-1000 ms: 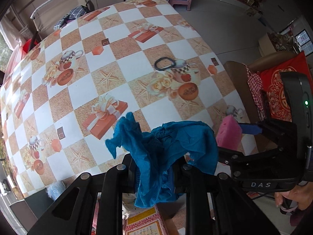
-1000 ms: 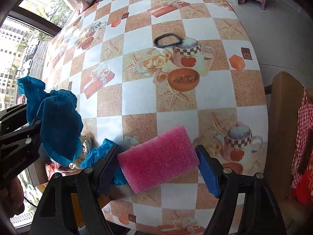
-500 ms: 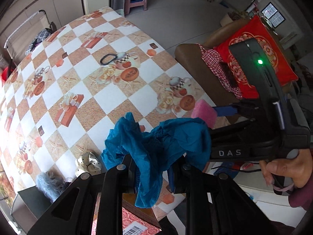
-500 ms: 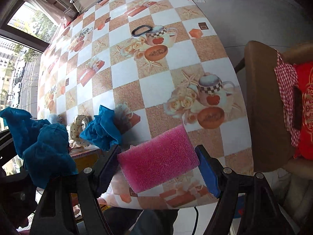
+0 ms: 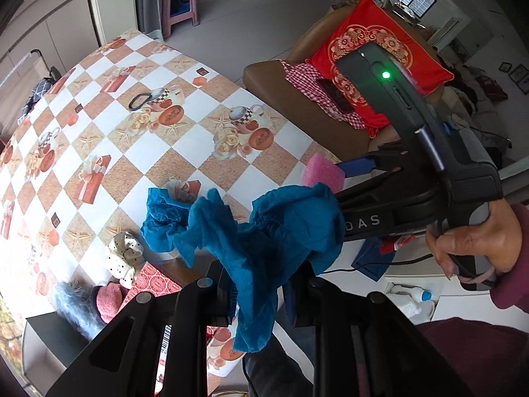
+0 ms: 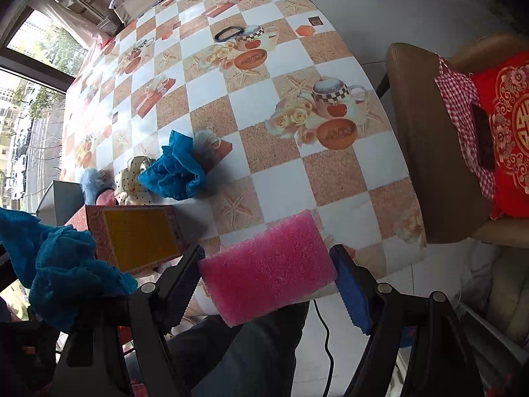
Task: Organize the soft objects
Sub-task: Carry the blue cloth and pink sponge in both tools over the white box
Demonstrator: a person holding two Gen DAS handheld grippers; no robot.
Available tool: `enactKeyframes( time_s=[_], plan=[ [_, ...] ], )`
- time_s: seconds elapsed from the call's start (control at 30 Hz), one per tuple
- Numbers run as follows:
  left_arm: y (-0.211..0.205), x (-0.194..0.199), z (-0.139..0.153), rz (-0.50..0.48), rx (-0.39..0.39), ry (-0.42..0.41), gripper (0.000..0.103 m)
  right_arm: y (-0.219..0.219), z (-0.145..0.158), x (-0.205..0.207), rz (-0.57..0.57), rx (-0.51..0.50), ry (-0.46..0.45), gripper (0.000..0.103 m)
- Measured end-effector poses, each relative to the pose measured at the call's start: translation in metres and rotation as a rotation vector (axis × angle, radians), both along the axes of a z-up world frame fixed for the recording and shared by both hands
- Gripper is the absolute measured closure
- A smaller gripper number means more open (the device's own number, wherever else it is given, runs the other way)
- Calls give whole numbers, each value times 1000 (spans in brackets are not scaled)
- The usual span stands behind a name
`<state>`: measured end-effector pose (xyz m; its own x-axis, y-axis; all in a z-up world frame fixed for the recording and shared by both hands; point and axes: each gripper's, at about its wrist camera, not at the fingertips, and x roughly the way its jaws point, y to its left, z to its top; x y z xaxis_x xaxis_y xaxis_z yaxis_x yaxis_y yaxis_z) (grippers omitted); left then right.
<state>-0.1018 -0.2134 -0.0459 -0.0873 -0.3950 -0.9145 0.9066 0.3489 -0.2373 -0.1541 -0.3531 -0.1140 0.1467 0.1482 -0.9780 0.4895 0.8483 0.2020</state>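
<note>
Left gripper (image 5: 261, 284) was clamped tight on a bunched blue cloth (image 5: 264, 231); most of the fabric billowed above the jaws, with a loose tail hanging below them. Right gripper (image 6: 267, 278) stood fairly wide, its two blue pads pressed against the short ends of a pink sponge (image 6: 267, 264), which was held clear of the surface. Both tools pointed steeply down, near the edge of the table (image 6: 251, 112) with its checked oilcloth.

A second blue cloth (image 6: 175, 168) lay crumpled on the table. Just beside it sat a cream dotted scrunchie (image 6: 132, 182) and a grey fluffy item (image 6: 91, 178). A red-and-yellow box (image 6: 135, 235) lay at the near edge. A black loop (image 6: 228, 33) lay well apart, farther up the table.

Risks, as judged: the sponge was gripped by compression only, so a jolt or slight loosening could let it spring free and drop over the edge. The cloth's hanging tail could snag on the box corner or drag neighbouring items. The two tools were close together, so they could foul each other.
</note>
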Motion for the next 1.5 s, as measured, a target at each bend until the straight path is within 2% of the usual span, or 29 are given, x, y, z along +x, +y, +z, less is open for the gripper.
enactKeyframes(
  time_s=[0.17, 0.5, 0.8, 1.17, 1.5],
  plan=[
    [16, -19, 2, -69, -2, -6, 79, 16, -1, -16, 2, -2, 14, 25],
    [51, -43, 0, -147, 0, 0, 79, 44, -3, -32, 19, 5, 27, 25],
    [84, -50, -3, -139, 2, 9, 79, 79, -4, -32, 110, 15, 26, 25],
    [139, -31, -12, 22, -5, 49, 79, 129, -2, -18, 304, 19, 25, 25],
    [205, -3, -23, 294, 15, 73, 79, 189, 9, 8, 560, 51, 14, 25]
  ],
)
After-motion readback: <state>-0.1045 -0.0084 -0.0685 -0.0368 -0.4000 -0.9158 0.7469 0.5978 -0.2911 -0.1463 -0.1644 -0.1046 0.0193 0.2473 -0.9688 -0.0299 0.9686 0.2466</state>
